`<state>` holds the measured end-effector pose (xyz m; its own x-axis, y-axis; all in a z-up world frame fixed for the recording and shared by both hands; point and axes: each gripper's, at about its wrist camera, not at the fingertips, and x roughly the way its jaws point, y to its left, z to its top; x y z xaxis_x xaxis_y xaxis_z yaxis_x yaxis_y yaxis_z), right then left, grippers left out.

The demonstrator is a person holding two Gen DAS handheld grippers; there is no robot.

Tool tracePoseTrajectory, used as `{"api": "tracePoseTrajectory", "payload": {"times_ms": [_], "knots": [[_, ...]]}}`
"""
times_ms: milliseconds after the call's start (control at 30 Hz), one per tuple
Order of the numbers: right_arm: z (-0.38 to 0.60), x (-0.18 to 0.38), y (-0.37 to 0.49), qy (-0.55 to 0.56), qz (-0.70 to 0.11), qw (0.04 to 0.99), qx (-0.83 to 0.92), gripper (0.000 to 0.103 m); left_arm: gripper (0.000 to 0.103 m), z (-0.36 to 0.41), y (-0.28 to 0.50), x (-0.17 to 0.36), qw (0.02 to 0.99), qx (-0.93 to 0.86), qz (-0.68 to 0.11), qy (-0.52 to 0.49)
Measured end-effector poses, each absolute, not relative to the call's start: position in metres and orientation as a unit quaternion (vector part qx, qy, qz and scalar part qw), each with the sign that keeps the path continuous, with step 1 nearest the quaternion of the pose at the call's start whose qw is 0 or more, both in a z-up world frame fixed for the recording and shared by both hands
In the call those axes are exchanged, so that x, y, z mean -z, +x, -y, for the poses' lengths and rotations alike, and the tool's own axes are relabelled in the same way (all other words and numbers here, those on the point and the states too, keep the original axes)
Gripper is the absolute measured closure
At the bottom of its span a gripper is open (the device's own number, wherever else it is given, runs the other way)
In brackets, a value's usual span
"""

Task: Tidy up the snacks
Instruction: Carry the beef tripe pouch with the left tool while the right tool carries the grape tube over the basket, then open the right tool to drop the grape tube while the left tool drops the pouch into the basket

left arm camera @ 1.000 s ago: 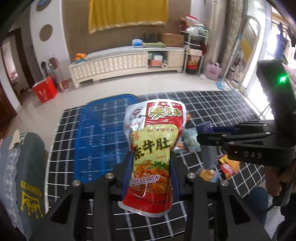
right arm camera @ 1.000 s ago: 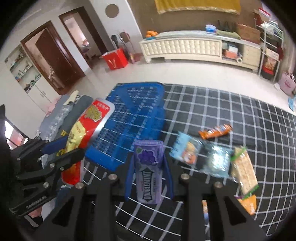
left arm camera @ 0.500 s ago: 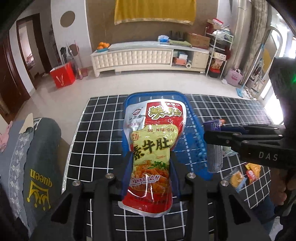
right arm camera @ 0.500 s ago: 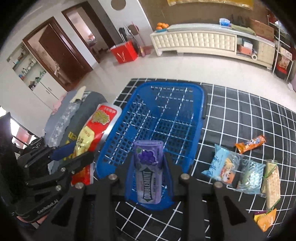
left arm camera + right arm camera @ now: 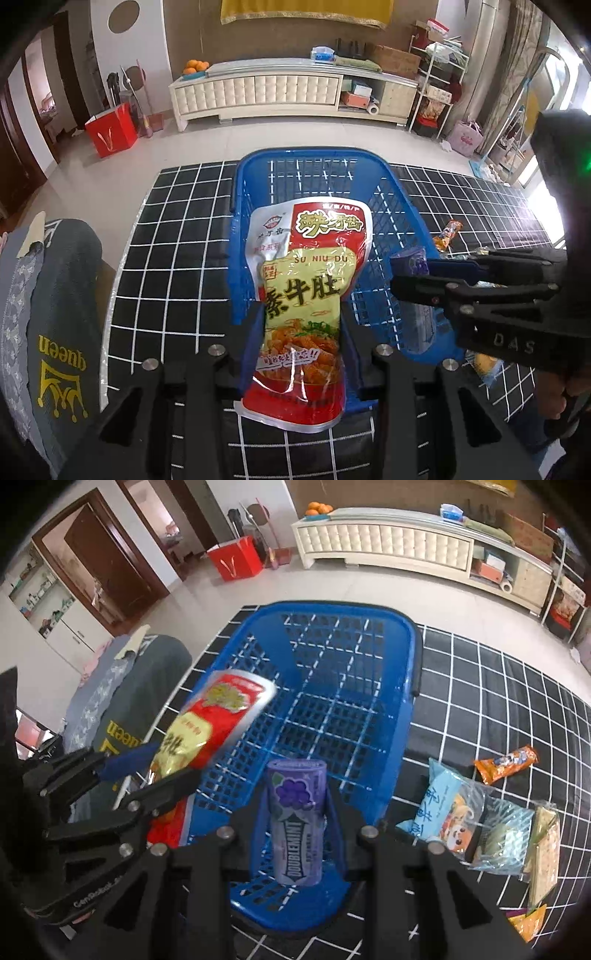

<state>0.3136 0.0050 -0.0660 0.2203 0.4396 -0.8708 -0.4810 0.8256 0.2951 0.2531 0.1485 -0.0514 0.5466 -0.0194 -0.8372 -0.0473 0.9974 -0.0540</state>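
My left gripper is shut on a red and yellow snack pouch and holds it above the near left part of the blue basket. The pouch also shows in the right wrist view. My right gripper is shut on a purple Doublemint gum can and holds it above the basket's near end. The can's top also shows in the left wrist view. The basket looks empty inside.
The basket stands on a black mat with a white grid. Right of it lie a light blue packet, an orange bar, a clear packet and crackers. Grey cloth with a crown print lies left.
Both grippers have moved left and forward with their loads. They now hang over the blue basket, which was off to the left a second ago.
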Motion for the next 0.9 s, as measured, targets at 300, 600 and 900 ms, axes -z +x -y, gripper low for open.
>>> {"api": "tracePoseTrajectory", "payload": {"times_ms": [300, 600, 900], "knots": [[-0.01, 0.076, 0.313, -0.039, -0.567, 0.772, -0.284, 0.068, 0.059, -0.146, 0.263, 0.072, 0.872, -0.001, -0.487, -0.036], [-0.011, 0.054, 0.295, -0.073, -0.541, 0.794, -0.269, 0.037, 0.056, -0.156, 0.252, 0.067, 0.869, -0.011, -0.492, -0.044], [0.036, 0.012, 0.26, -0.036, -0.517, 0.818, -0.248, 0.029, 0.041, -0.149, 0.216, 0.032, 0.883, -0.01, -0.467, -0.042]]}}
